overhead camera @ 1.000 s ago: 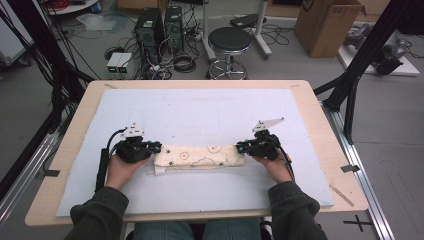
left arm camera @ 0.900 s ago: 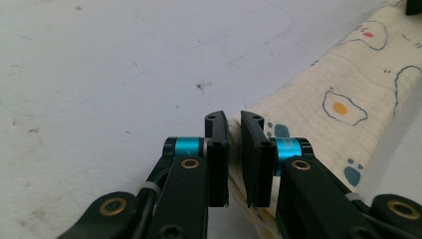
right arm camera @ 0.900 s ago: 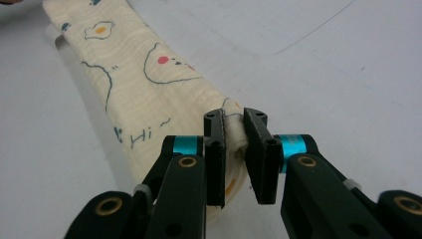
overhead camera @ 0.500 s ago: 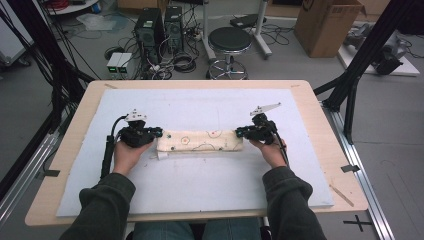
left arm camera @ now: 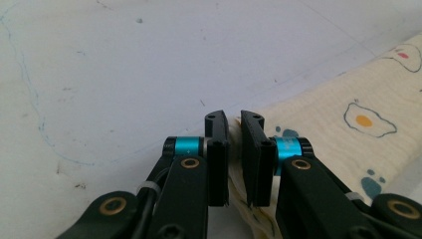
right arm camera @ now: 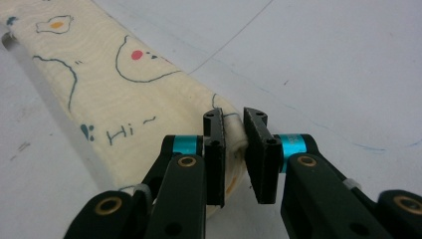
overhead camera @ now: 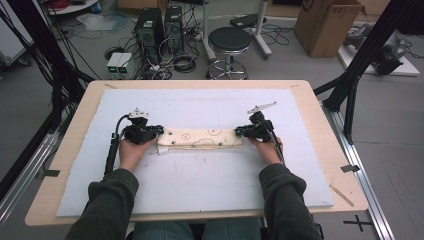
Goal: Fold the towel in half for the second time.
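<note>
Dark green sleeves [overhead camera: 107, 197], black tongs [left arm camera: 235, 149] with turquoise collars, brass screws, and trailing black cables.

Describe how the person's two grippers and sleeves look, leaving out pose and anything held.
Both the left gripper and right gripper are black, with flat black fingers, turquoise collars and brass-coloured pivots. A black cable trails from the left one. The sleeves are dark green.

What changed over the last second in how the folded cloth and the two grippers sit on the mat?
Both grippers, left gripper and right gripper, carried the folded cloth away from the person, farther up the blue mat. Nothing was released: each gripper stays clamped on its end, and the cloth remains stretched flat between them.
</note>
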Demonstrator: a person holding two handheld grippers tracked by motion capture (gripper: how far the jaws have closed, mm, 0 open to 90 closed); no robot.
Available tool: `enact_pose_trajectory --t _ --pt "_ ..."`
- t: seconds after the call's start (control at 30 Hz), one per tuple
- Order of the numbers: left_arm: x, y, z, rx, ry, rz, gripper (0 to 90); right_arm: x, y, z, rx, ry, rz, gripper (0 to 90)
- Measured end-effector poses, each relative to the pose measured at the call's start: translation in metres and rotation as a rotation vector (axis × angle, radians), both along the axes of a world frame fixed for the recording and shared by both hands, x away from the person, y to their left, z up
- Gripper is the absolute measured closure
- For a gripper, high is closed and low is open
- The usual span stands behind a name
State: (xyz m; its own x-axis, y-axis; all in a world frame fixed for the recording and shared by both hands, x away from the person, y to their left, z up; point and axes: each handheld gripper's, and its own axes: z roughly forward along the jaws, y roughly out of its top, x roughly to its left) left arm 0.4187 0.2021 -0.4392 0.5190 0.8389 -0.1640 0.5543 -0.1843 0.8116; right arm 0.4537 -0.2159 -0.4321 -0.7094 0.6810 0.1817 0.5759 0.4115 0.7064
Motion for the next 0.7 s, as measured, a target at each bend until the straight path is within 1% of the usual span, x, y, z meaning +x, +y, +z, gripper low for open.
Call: enact_pose_trajectory --t 0.07,0.1,0.13,0.23,0.3,0.4,0.47,0.5,0.57,0.6,0.63,0.67,0.7 --pt "0.001 0.000 -0.001 -0.001 -0.003 -0.005 81.1 0.001 0.000 -0.002 -0.001 -0.004 -0.004 79.1" --pt "0.001 0.000 -0.001 -0.006 0.000 -0.004 80.7 0.001 0.001 -0.002 0.000 0.007 -0.009 79.0" --pt "0.001 0.001 -0.002 -0.007 0.000 -0.007 79.9 0.002 0.001 -0.003 -0.002 0.002 -0.009 78.8" --pt "0.001 0.001 -0.003 -0.002 0.008 -0.011 74.9 0.003 0.001 -0.004 0.004 0.005 -0.017 77.6" --pt "0.001 0.001 -0.003 -0.011 0.006 -0.006 72.6 0.003 0.001 -0.005 0.002 0.004 -0.016 76.5" --pt "0.000 0.002 0.000 -0.009 0.004 -0.009 68.5 0.003 0.000 -0.005 0.006 0.005 -0.023 74.2" --pt "-0.002 0.003 0.002 -0.006 0.004 -0.017 65.3 0.002 -0.001 -0.004 0.010 0.002 -0.022 70.7" --pt "-0.002 0.004 0.003 -0.006 -0.002 -0.017 63.6 0.001 -0.002 -0.003 0.013 0.007 -0.031 69.1" --pt "-0.004 0.006 0.005 -0.005 -0.002 -0.026 62.6 0.001 -0.004 -0.001 0.043 0.003 -0.028 64.5" --pt "-0.005 0.007 0.008 -0.010 -0.010 -0.025 62.1 0.000 -0.005 0.000 0.050 -0.002 -0.026 63.1" --pt "-0.006 0.008 0.009 -0.009 -0.014 -0.027 61.2 -0.001 -0.006 0.003 0.043 -0.010 -0.025 61.9" --pt "-0.007 0.009 0.012 -0.018 -0.021 -0.031 61.0 -0.001 -0.007 0.004 0.041 -0.017 -0.030 61.0" --pt "-0.008 0.010 0.013 -0.028 -0.028 -0.026 60.8 -0.002 -0.008 0.006 0.054 -0.019 -0.033 60.4"
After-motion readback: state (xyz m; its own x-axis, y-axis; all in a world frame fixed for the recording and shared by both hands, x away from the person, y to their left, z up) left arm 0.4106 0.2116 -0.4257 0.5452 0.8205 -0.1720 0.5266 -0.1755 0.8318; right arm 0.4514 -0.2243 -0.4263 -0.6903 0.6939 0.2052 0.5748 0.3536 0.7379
